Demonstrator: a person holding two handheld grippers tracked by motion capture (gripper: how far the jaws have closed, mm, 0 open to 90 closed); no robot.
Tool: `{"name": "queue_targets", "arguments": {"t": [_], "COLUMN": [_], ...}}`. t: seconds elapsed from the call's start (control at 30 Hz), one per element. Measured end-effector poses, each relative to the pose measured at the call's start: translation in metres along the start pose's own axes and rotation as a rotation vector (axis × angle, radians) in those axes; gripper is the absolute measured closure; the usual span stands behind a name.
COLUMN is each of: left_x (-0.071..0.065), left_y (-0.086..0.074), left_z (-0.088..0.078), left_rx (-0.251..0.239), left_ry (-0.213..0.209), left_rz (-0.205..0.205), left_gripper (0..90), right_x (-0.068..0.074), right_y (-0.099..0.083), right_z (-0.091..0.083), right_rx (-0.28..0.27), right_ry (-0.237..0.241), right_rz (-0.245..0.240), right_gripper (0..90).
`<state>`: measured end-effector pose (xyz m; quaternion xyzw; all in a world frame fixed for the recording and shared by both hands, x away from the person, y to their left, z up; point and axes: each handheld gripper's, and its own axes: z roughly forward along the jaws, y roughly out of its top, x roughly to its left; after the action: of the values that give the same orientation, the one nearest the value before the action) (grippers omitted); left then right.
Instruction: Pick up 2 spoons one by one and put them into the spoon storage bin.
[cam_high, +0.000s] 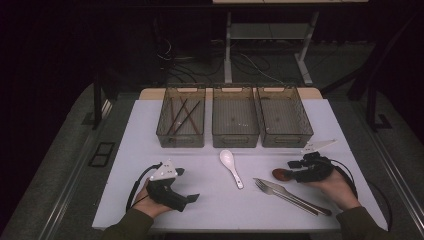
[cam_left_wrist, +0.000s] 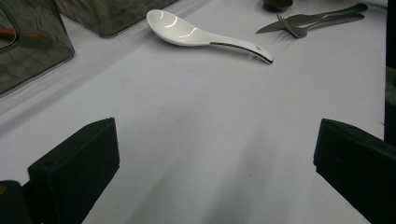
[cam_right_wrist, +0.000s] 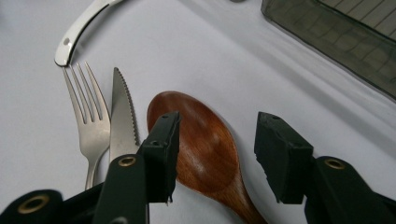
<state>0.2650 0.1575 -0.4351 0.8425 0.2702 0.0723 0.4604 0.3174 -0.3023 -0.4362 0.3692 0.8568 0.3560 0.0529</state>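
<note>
Our right claw, jaws apart, straddles the wooden spoon; we centre before clamping. Left claw rests apart.

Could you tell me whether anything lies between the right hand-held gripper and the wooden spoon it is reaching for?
Nothing visible does: the right hand-held gripper straddles the wooden spoon, jaws apart. The knife lies just beside it.

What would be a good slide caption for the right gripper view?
Right gripper, black jaws open, straddling a brown wooden spoon beside a steel fork and serrated knife.
</note>
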Motion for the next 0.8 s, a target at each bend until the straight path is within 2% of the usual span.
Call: {"name": "queue_targets", "arguments": {"t": [0.2, 0.5, 0.6, 0.8], "left_x": [-0.0001, -0.0004, -0.0007, -0.0009], "left_y": [0.0, -0.0001, -0.0003, -0.0002], "left_z": [0.0002, 0.0006, 0.0012, 0.0013], "left_rx": [0.003, 0.008, 0.006, 0.012], "left_ry": [-0.003, -0.002, -0.001, 0.001], "left_rz": [0.002, 0.007, 0.006, 0.012], "left_gripper": [0.0, 0.0, 0.0, 0.0], "right_x": [0.0015, 0.0053, 0.0071, 0.0086], "right_y": [-0.0022, -0.0047, -0.005, -0.0061], "right_z": [0.0013, 0.0054, 0.0052, 0.0036], "right_rx": [0.017, 0.063, 0.068, 0.078], "right_ry": [-0.003, -0.019, -0.021, 0.011], "right_rz": [-0.009, -0.058, -0.076, -0.101], "right_gripper": [48.9, 48.9, 51.7, 62.4]}}
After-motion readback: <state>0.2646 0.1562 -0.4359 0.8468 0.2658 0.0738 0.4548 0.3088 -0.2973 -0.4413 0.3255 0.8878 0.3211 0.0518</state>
